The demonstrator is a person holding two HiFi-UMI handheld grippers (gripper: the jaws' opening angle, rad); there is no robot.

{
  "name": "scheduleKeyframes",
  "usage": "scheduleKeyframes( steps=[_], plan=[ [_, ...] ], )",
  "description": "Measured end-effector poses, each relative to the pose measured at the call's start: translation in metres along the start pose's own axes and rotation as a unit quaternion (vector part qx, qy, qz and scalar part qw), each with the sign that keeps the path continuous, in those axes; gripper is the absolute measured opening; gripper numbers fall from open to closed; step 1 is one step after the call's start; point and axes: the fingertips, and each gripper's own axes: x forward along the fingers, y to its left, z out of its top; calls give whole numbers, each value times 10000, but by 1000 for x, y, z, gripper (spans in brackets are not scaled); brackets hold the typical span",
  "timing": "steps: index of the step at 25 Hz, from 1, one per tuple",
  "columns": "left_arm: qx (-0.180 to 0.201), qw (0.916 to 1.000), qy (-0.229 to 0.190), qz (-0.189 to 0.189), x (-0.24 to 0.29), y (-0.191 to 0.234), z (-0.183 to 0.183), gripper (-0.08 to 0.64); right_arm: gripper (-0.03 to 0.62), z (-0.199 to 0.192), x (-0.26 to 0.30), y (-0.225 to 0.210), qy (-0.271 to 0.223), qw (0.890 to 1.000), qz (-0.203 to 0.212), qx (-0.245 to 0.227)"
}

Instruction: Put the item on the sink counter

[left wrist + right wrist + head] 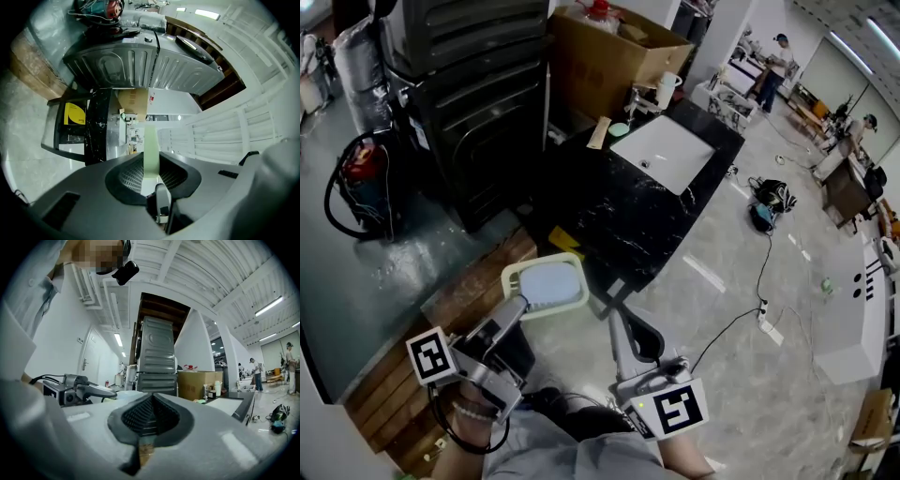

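Pale-green tray (551,281) in left gripper (523,306)

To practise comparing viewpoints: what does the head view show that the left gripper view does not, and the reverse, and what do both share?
Only the head view: the right gripper and the pale green tray's flat face. Only the left gripper view: that tray's rim edge-on, clamped between the left gripper's jaws. Both: the tray, the black counter, its yellow label and cardboard box.
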Motion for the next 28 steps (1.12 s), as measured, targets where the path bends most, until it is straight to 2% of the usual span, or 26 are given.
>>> scheduleKeyframes(
  steps=[7, 14, 21, 28],
  plan=[
    [-78, 9998, 192, -17, 19, 11, 37, 78, -2, -6, 39, -6, 47, 9998, -217, 12],
    [-89, 9998, 188, -48, 35, 13, 60, 78, -2, -18, 60, -24, 221, 9991, -353, 93],
    [-108, 9999, 117, 45, 66, 25, 87, 78, -1, -26, 106, -47, 315, 9993, -181, -62],
    [-94, 9999, 53, 52, 133, 42, 121, 78, -2, -29, 166, -98, 360, 9991, 14, -208]
  ],
)
